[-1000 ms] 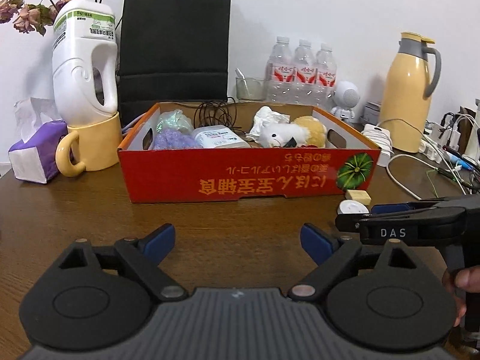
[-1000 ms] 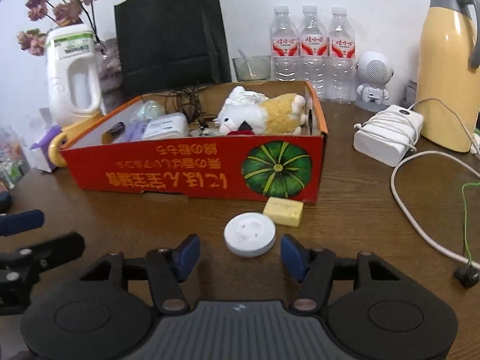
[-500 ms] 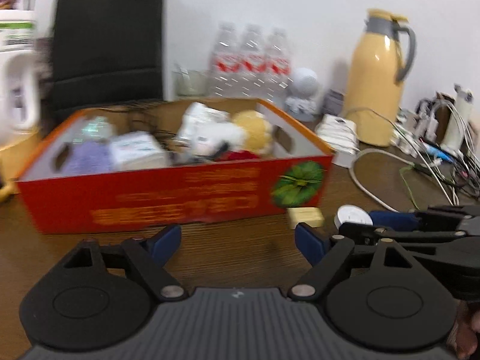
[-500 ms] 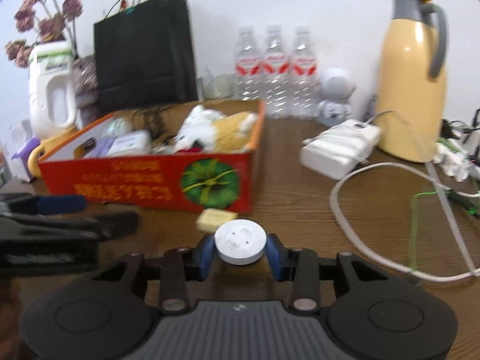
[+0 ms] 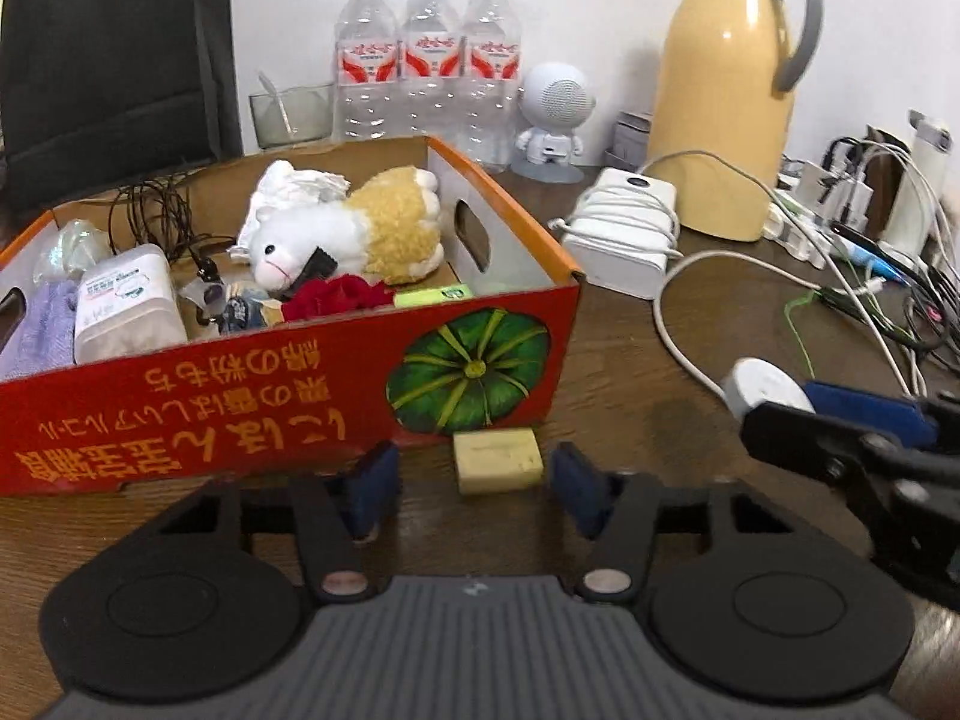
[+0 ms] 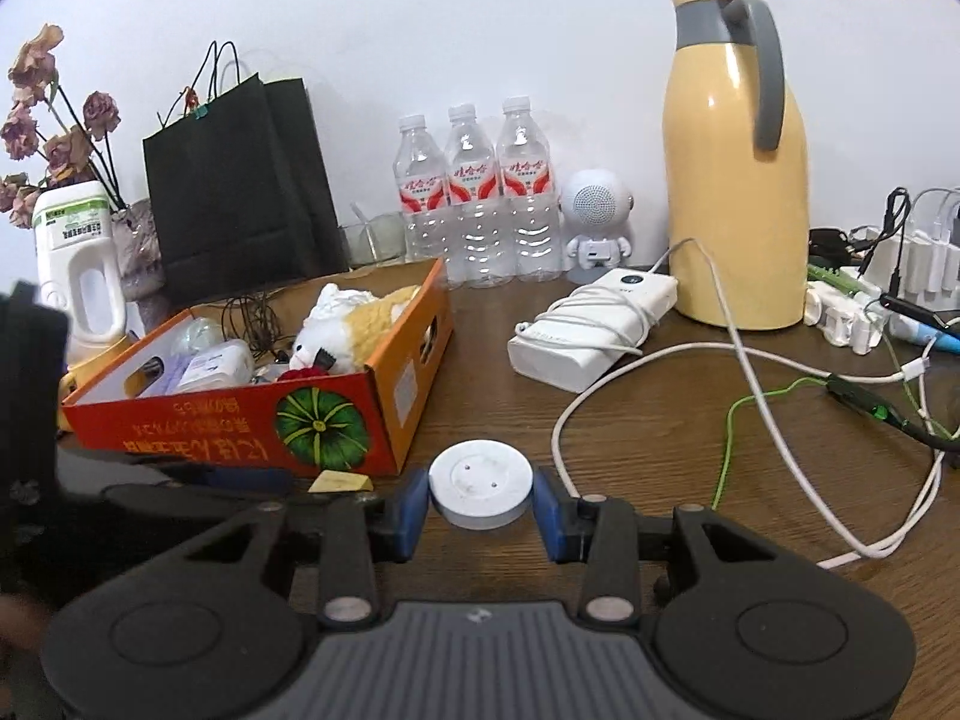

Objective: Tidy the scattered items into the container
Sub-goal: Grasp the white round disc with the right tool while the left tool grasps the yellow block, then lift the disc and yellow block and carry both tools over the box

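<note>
Now, step in hand: each gripper is on its own loose item in front of the box.
Left gripper (image 5: 470, 483): its jaws have just been closing and stand apart around the yellow soap bar (image 5: 497, 459); a gap shows on each side of the bar, so the pads do not press it yet.
Soap bar, place: flat on the bench (image 5: 630, 372), just near of the red cardboard box (image 5: 240, 396) wall, below the printed pumpkin.
Soap bar, long axis: left to right, across the gap between the jaws, so I judge they must shut on its two short ends.
Right gripper (image 6: 481, 509): clamped on the white round disc (image 6: 481, 483), a blue pad on each side of its rim.
Disc, place: between those pads, near and right of the box's right corner; whether it is lifted off the bench I cannot tell.
Nearer gripper: the left for the soap bar; the right one lies well off to the right of it in the left wrist view.
Way to the box: far and left of both grippers, its open top already holding a plush toy (image 5: 360, 228) and other things.
Risk, as I judge it: the bar lies so close to the box wall that the left jaws may nudge the cardboard.
</note>
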